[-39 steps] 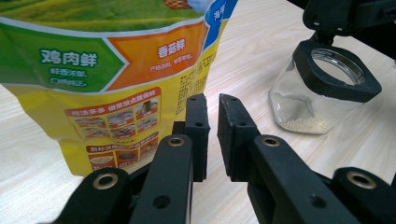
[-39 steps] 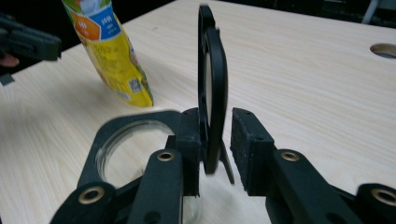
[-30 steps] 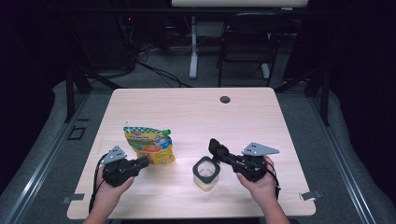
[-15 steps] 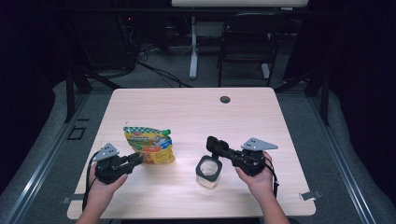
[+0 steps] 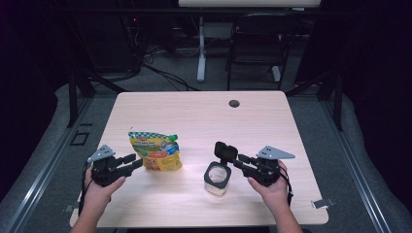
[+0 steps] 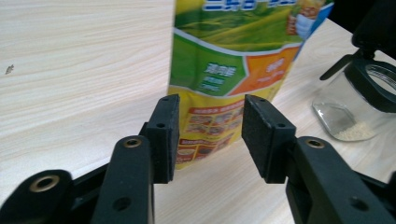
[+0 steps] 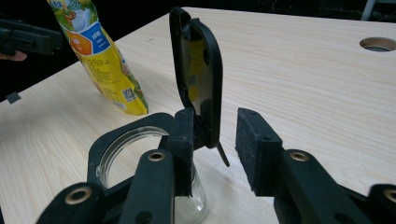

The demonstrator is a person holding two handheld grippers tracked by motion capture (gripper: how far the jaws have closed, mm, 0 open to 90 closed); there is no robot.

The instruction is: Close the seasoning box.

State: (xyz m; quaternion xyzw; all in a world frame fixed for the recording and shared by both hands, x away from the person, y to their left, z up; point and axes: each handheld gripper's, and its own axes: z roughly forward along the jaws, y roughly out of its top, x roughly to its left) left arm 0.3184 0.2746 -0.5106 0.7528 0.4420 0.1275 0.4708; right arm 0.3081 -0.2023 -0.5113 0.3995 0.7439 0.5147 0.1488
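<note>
My left gripper (image 5: 130, 161) has just been opening its fingers (image 6: 164, 135); they stand apart with nothing pressed between them, just short of the yellow-green snack pouch (image 5: 154, 150) standing upright on the bench (image 5: 194, 116). My right gripper (image 5: 232, 158) has also just been opening; its fingers (image 7: 256, 154) are parted beside the raised black lid (image 7: 198, 84) of the glass jar (image 5: 216, 178), gripping nothing. The jar stands near the pouch, a few pale grains at its bottom.
</note>
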